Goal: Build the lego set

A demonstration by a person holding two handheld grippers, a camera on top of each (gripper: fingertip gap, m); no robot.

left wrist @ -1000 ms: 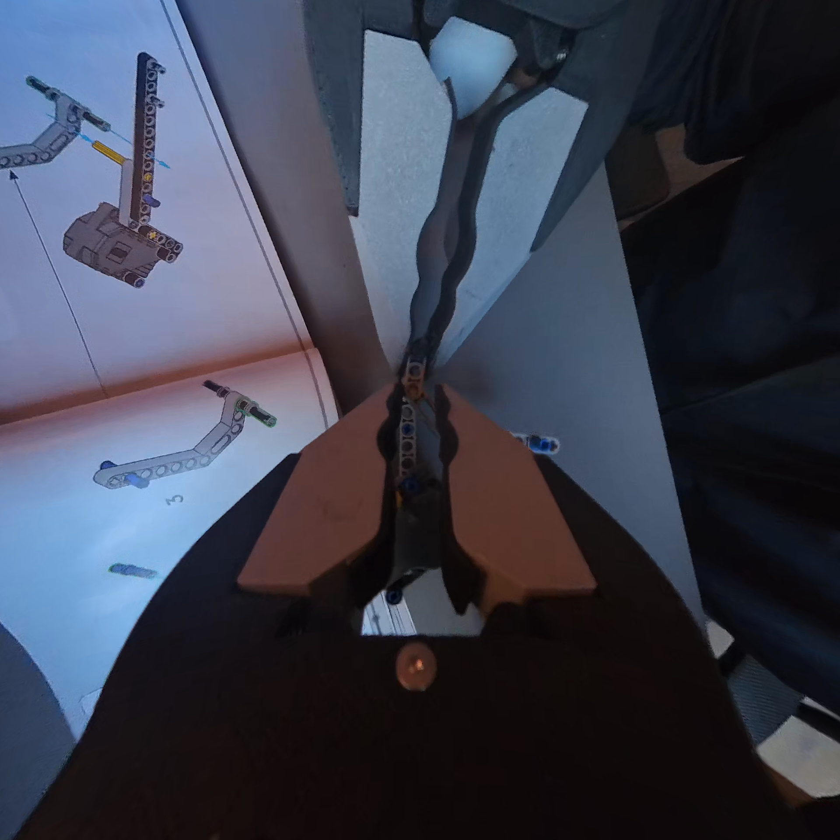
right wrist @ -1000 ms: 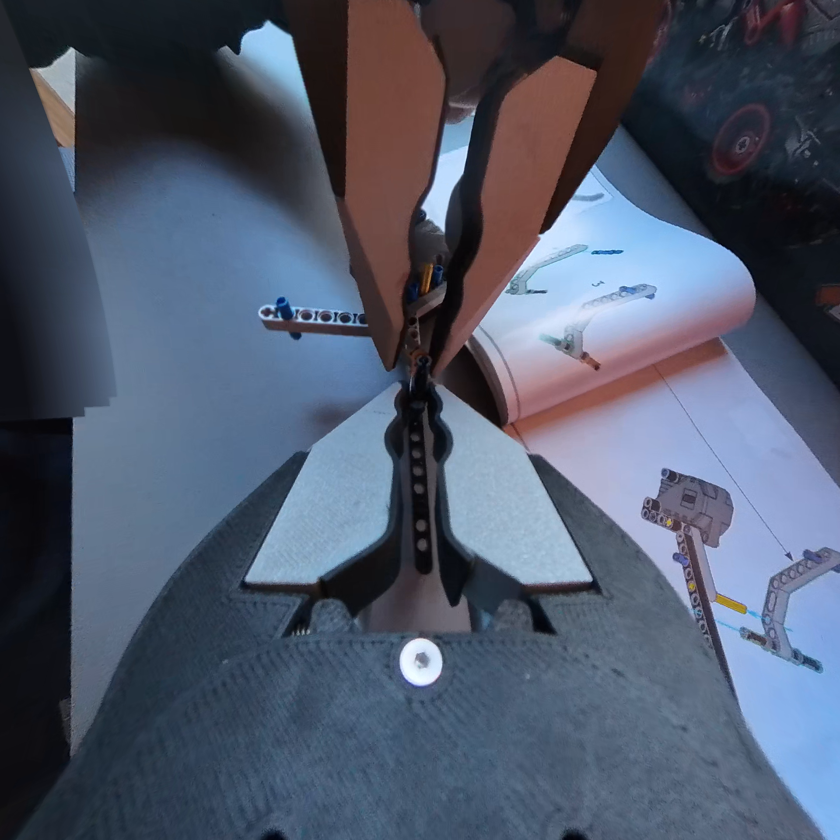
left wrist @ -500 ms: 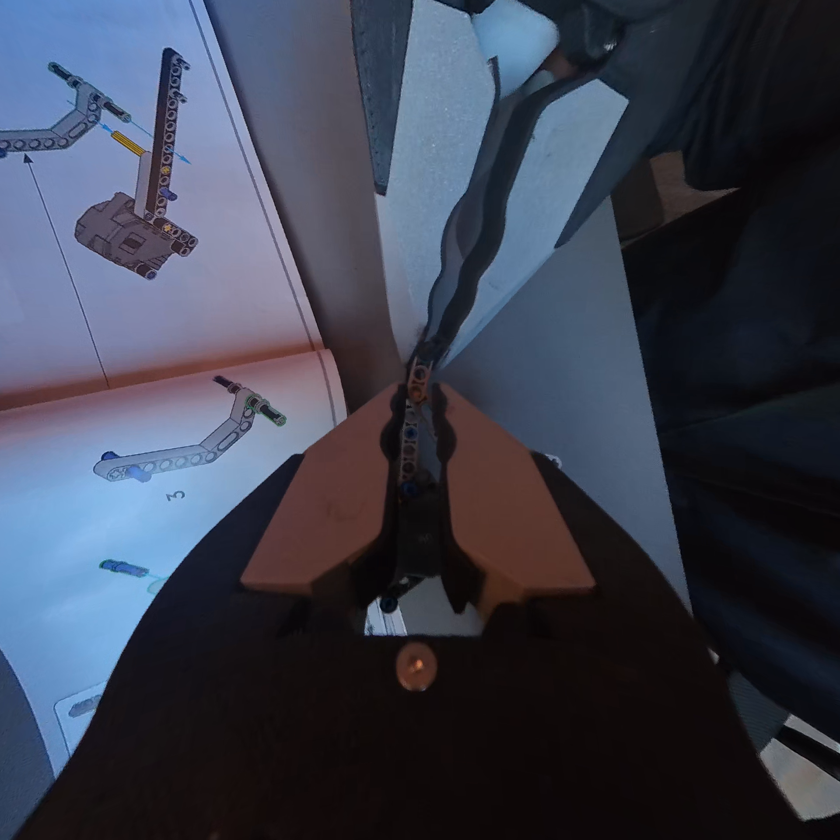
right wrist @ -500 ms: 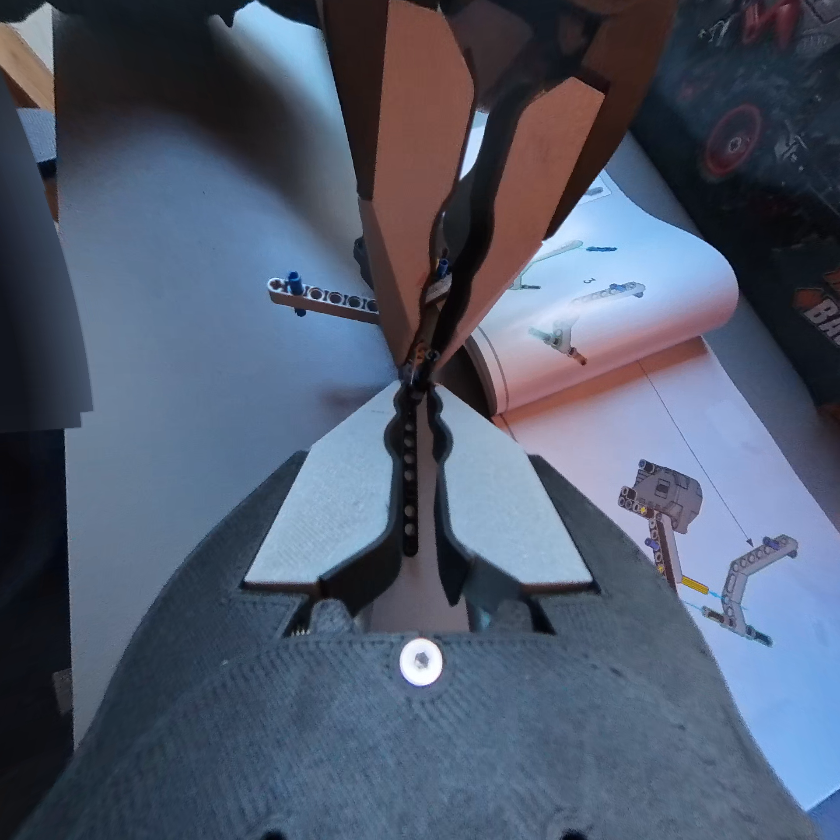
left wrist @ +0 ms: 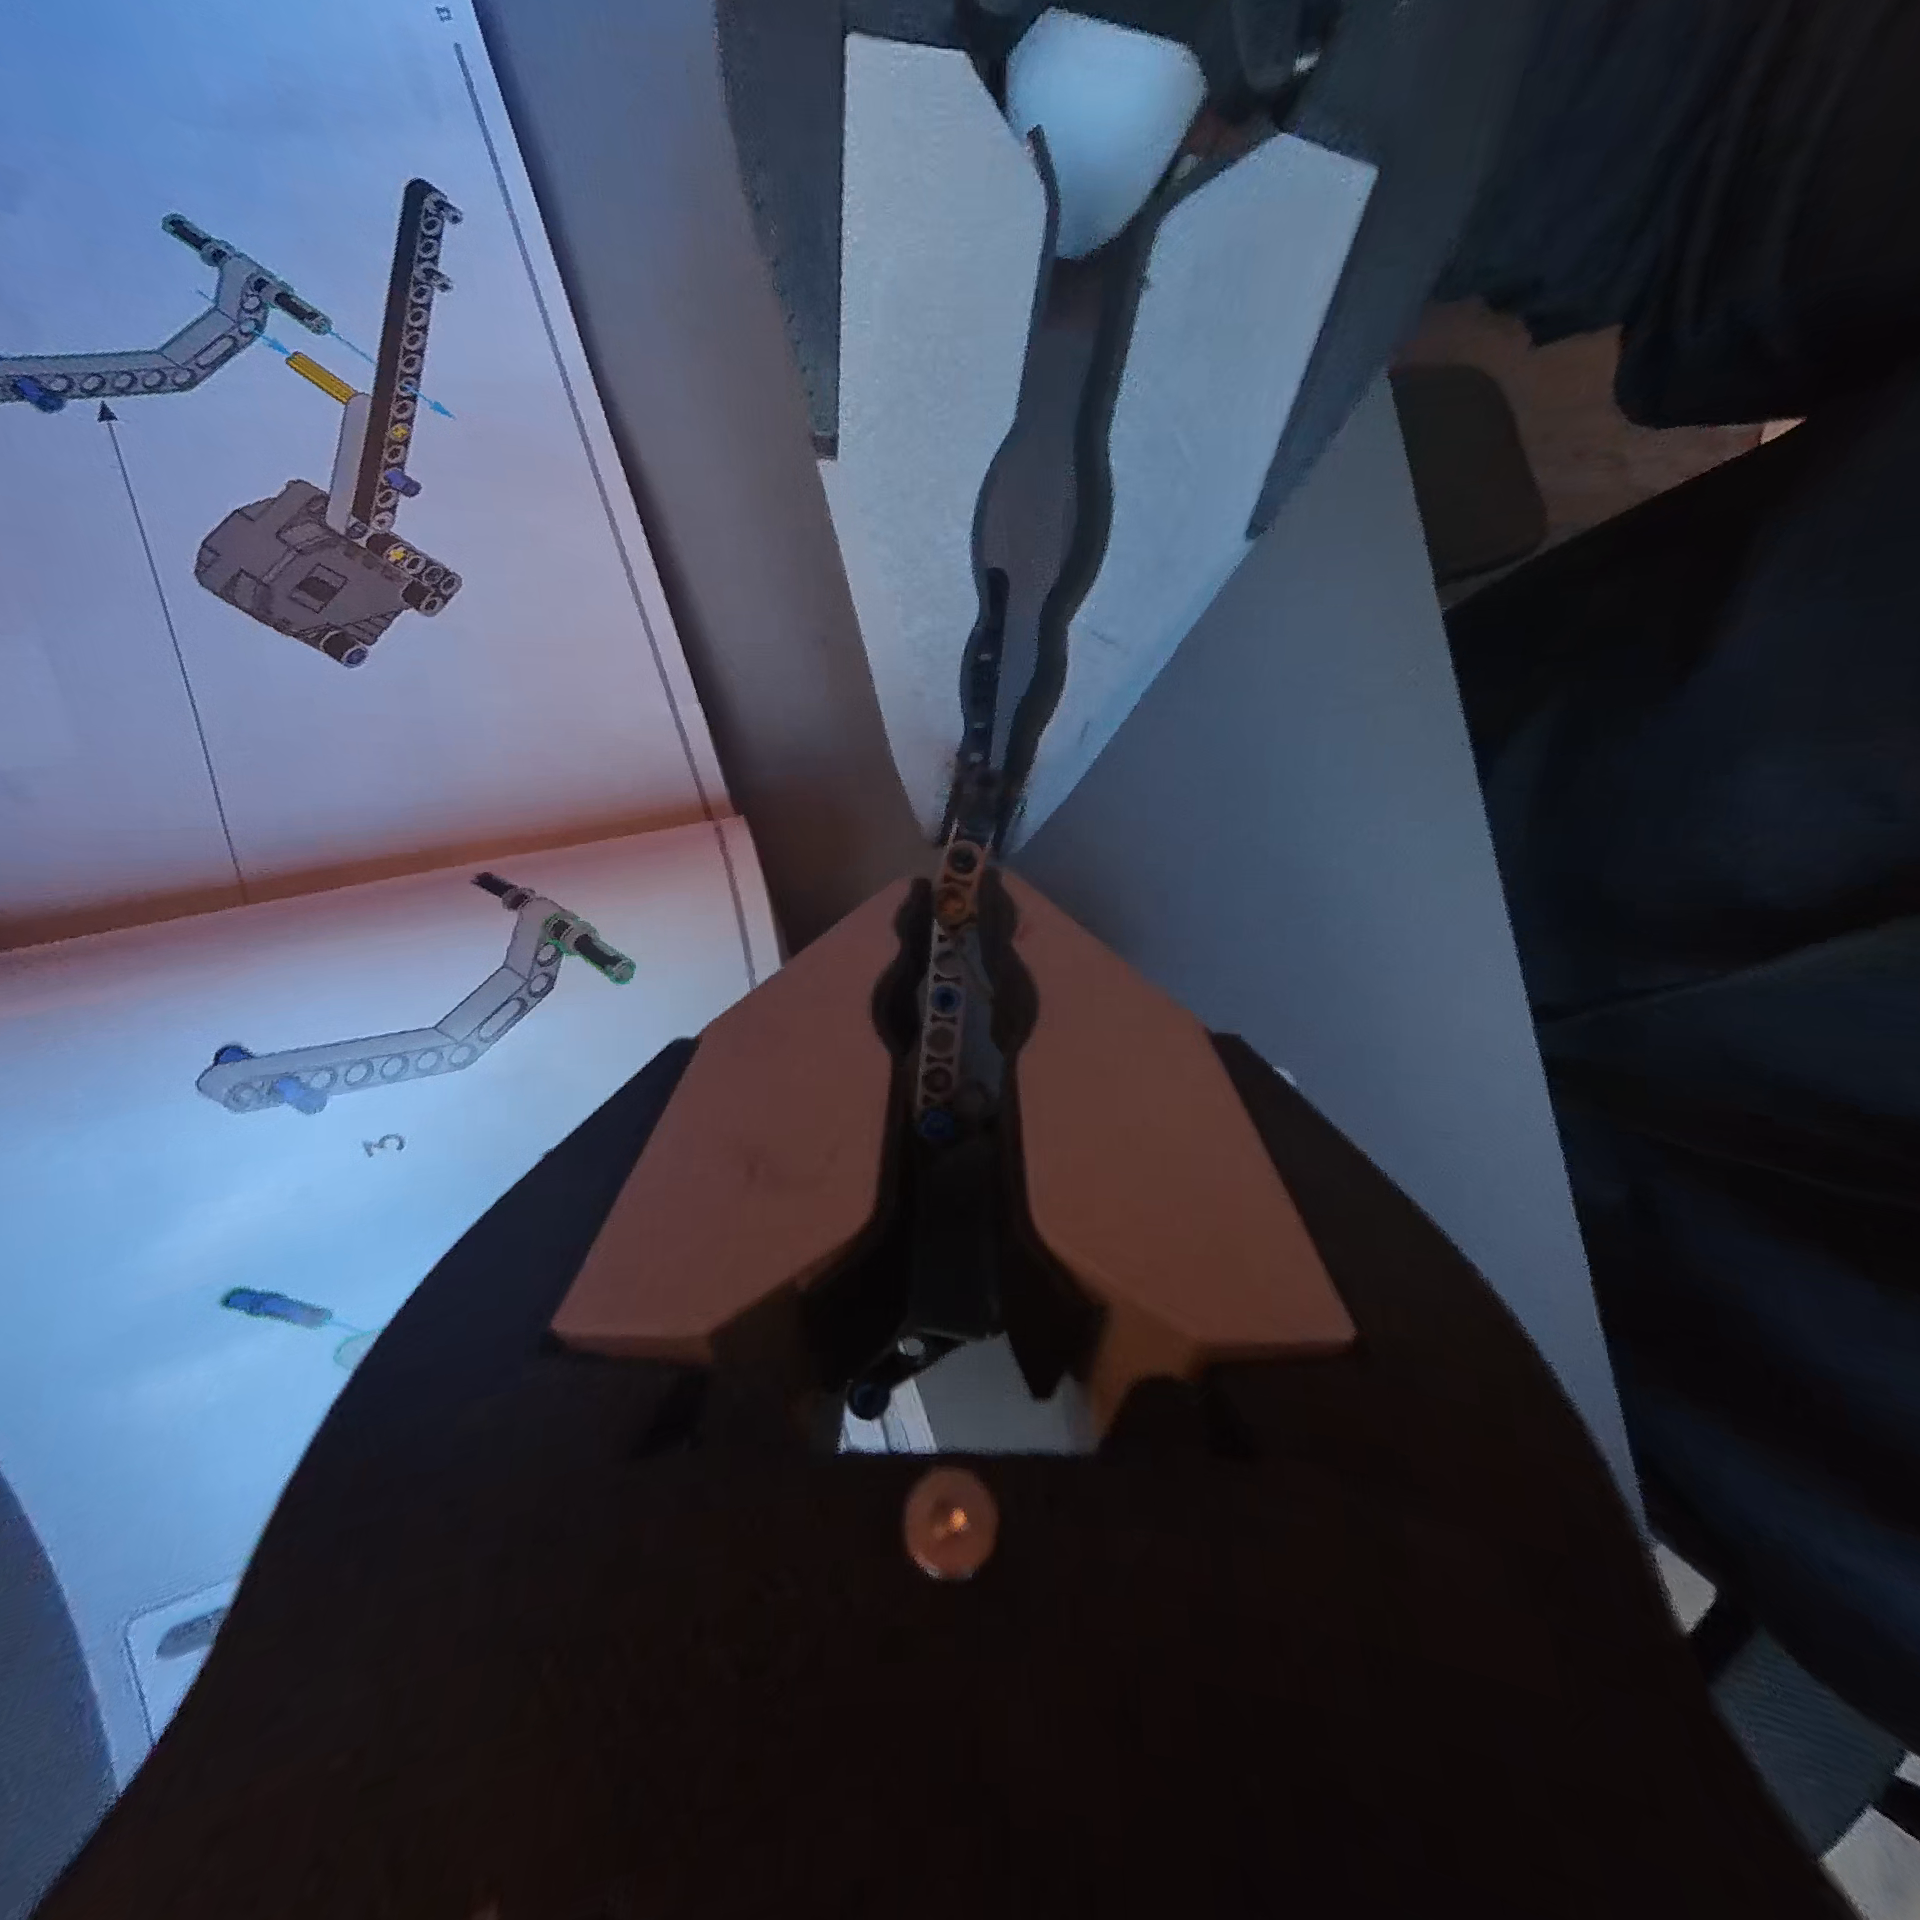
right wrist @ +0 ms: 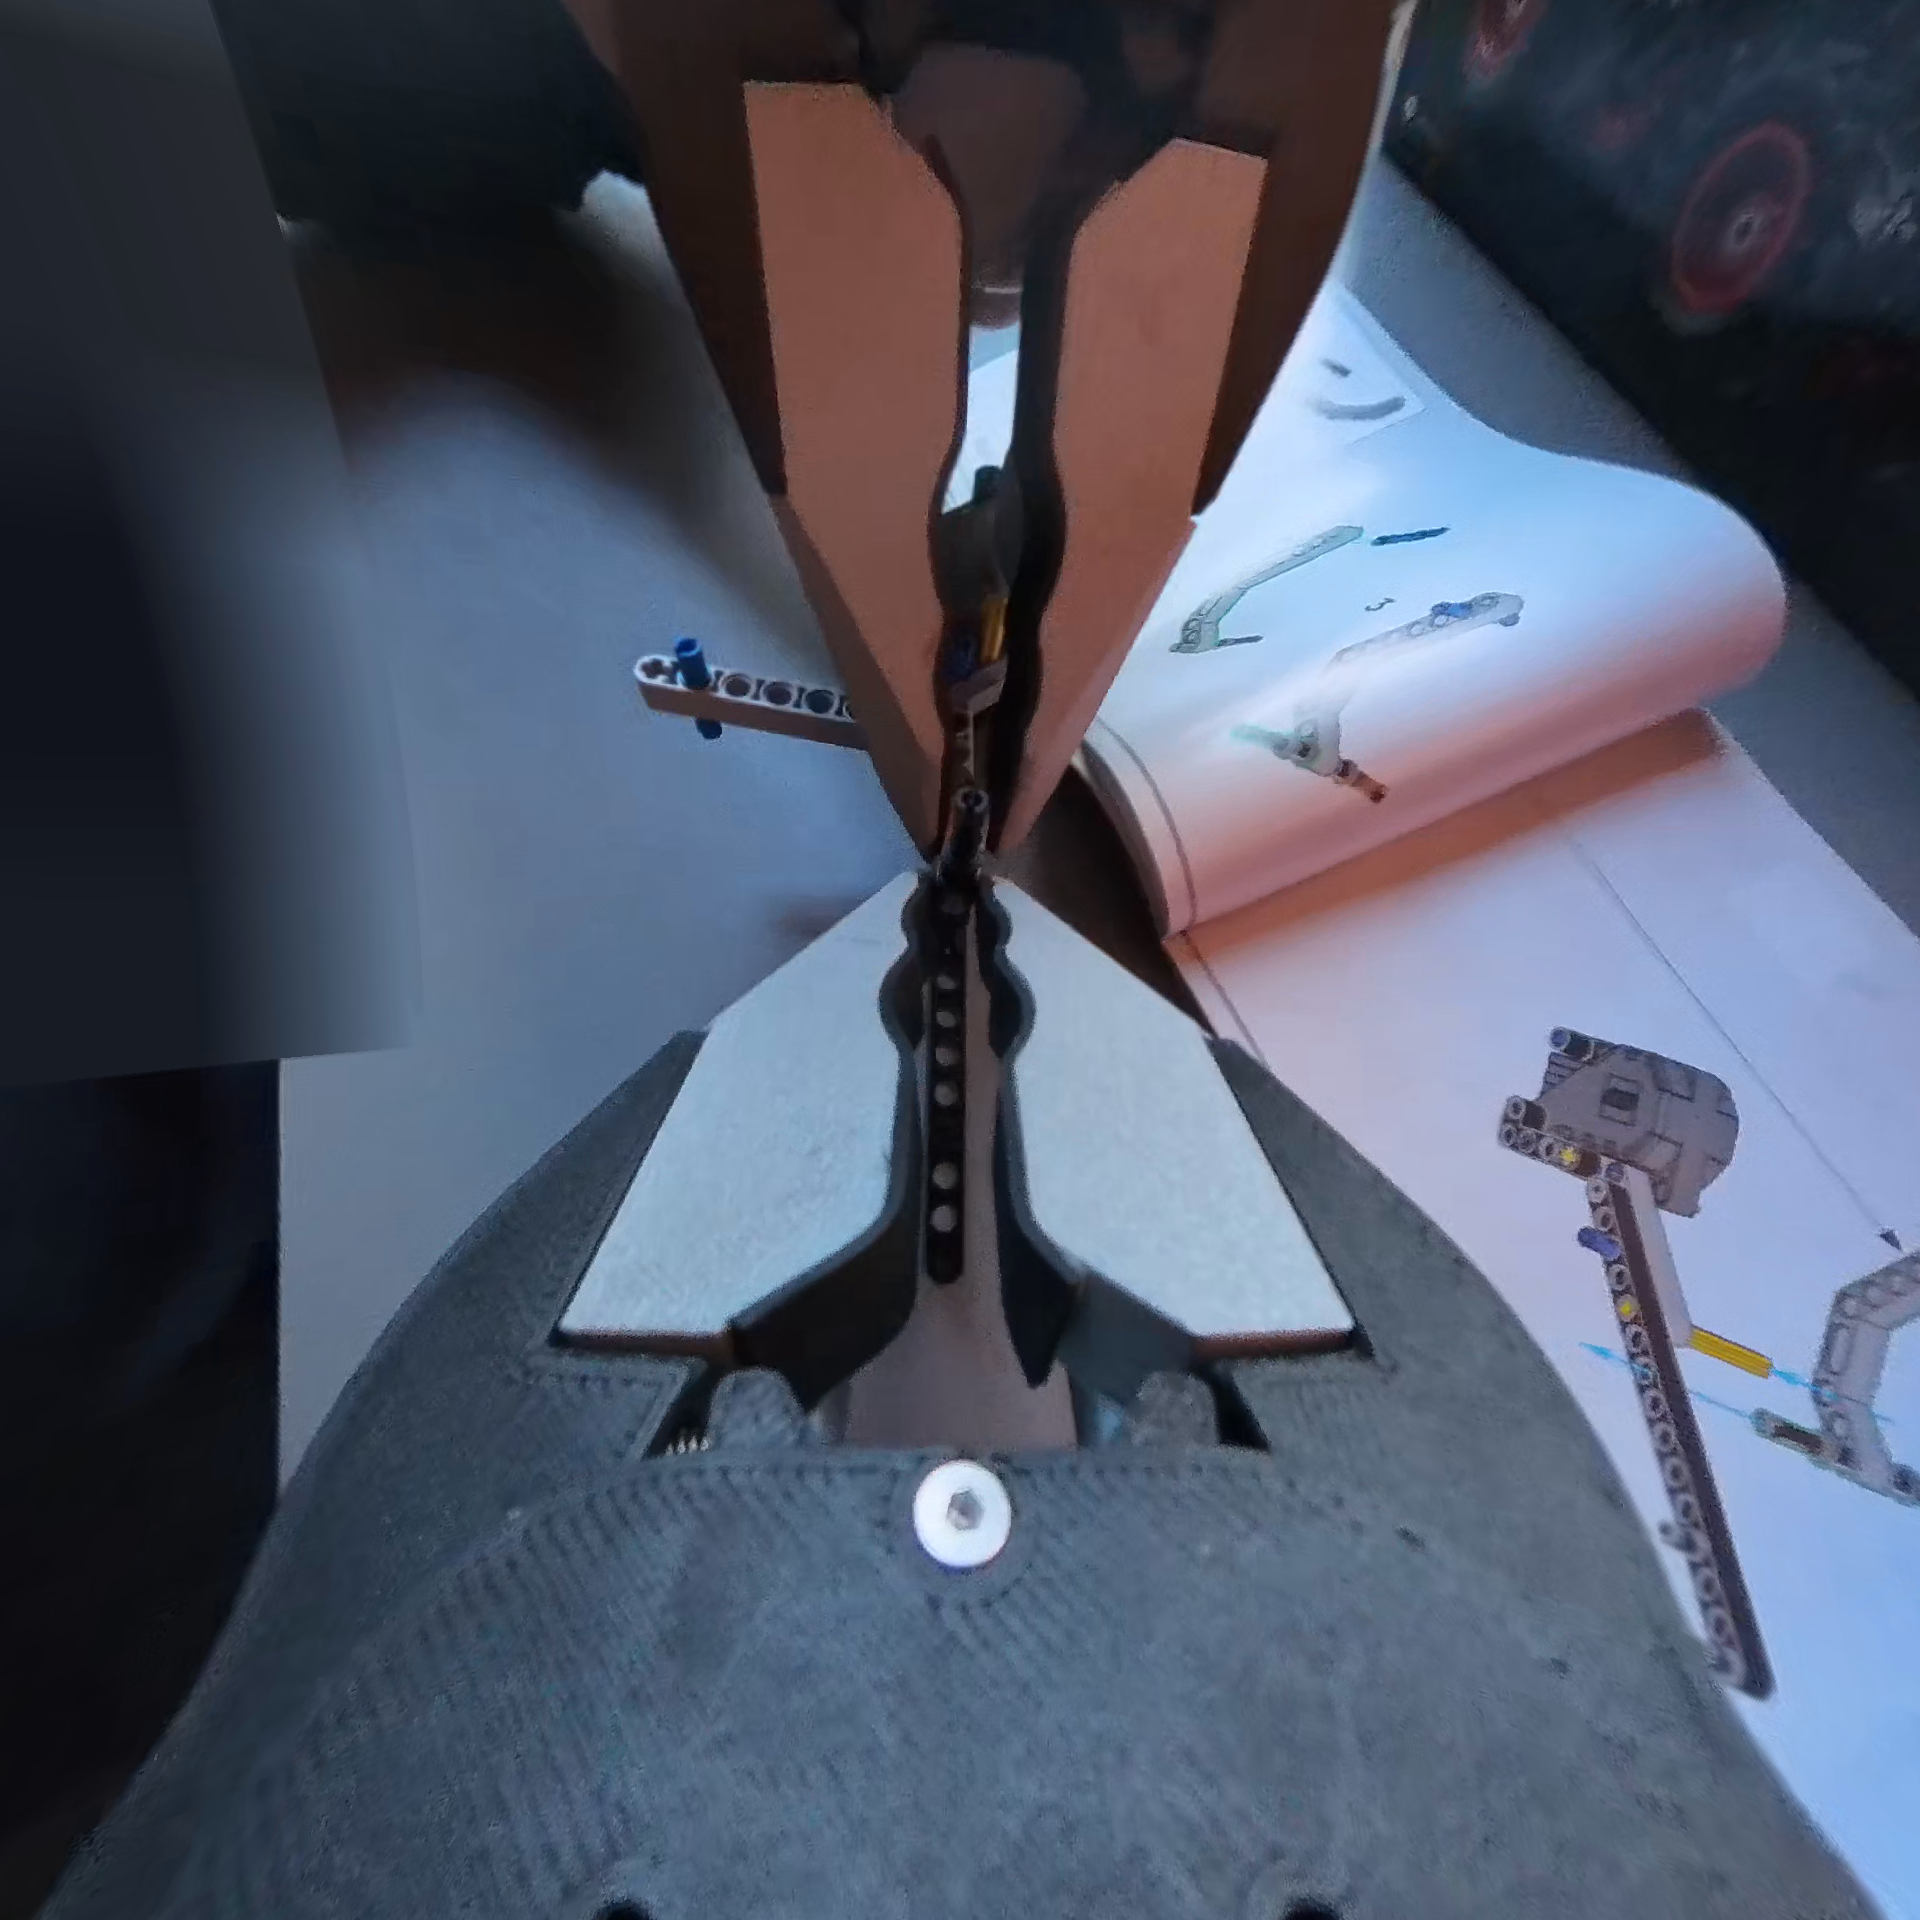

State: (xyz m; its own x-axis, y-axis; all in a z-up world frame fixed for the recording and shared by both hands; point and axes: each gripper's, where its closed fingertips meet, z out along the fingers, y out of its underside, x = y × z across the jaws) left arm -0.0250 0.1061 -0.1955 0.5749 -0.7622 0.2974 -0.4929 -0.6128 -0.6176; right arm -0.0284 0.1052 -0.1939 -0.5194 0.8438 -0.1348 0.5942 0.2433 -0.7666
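My left gripper [left wrist: 961, 883], with brown fingers, is shut on a grey lego assembly with a pale holed beam [left wrist: 945, 1018] carrying blue pins. My right gripper [right wrist: 956, 883], with grey-white fingers, is shut on a long black holed beam [right wrist: 948, 1122]. The two grippers meet tip to tip above the table, and the black beam's end [left wrist: 977, 769] touches the end of the pale beam. In the right wrist view the left gripper [right wrist: 971, 800] points toward me, with a yellow axle [right wrist: 994, 629] and blue pin between its fingers.
An open instruction booklet [left wrist: 312, 727] lies on the grey table, also in the right wrist view [right wrist: 1507, 935]. A loose pale beam with a blue pin [right wrist: 743, 694] lies on the table [right wrist: 540, 727] behind the left gripper. A dark box with red wheels pictured [right wrist: 1714, 208] stands far right. Both grippers' tips are close together, under 4 cm apart.
Both grippers stay shut and tip to tip. They tilted slightly and swung back, and the black beam's end now reaches in between the left gripper's fingertips.
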